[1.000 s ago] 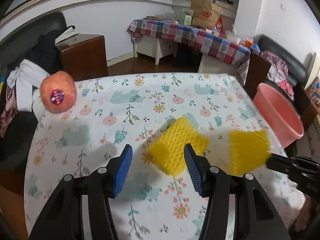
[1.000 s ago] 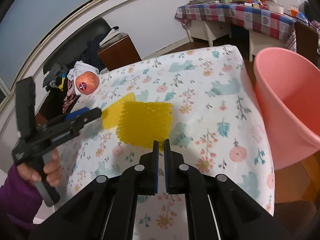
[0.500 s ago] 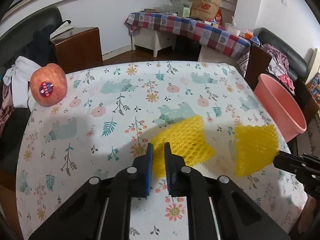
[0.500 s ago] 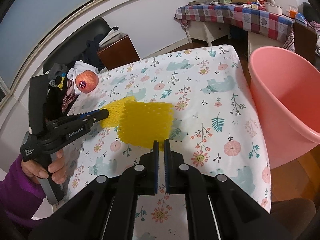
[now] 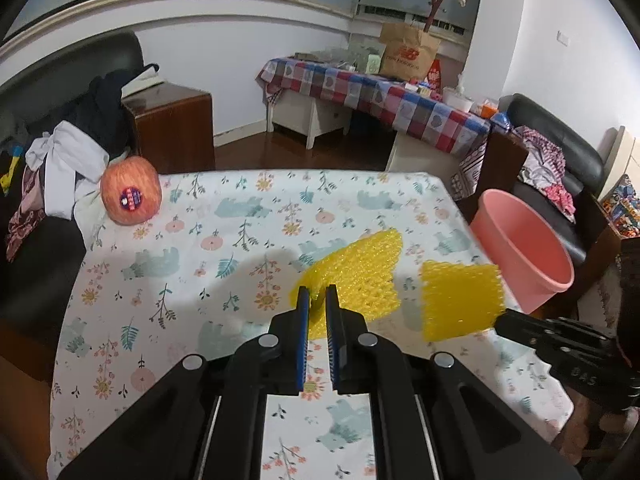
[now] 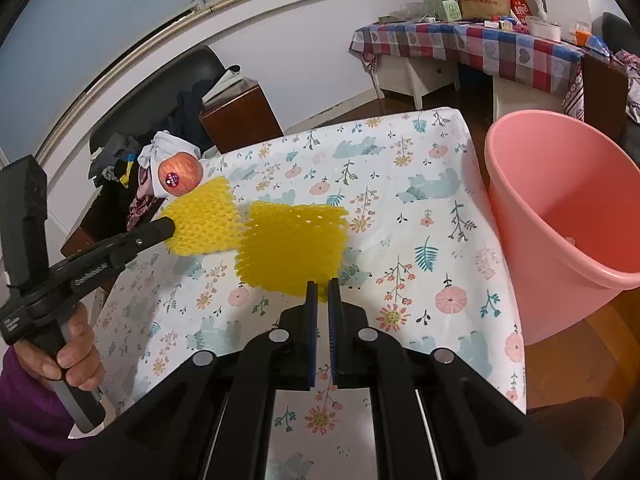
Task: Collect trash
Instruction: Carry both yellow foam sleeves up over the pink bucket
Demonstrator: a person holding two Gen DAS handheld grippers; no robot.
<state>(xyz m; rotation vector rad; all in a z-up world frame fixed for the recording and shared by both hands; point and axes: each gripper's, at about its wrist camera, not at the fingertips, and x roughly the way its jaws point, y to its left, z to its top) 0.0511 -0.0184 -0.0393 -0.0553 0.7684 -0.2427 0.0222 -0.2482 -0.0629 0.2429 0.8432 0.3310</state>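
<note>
Here, left gripper (image 5: 316, 300) closing on foam net (image 5: 356, 276)

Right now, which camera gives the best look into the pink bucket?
The right wrist view: the pink bucket is close and large, its open mouth and inner wall in view. The left wrist view shows it small, beyond the table's corner, mostly rim and outer wall.

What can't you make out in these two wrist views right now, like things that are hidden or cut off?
- Pink bucket: its base is hidden behind the floral table edge in the left wrist view and cut off at the frame edge in the right wrist view.
- Left foam net: the pinched corner is hidden between the pads of the left gripper.
- Apple sticker: print too small to read.
- Clutter on the checkered table: too small to identify.
</note>
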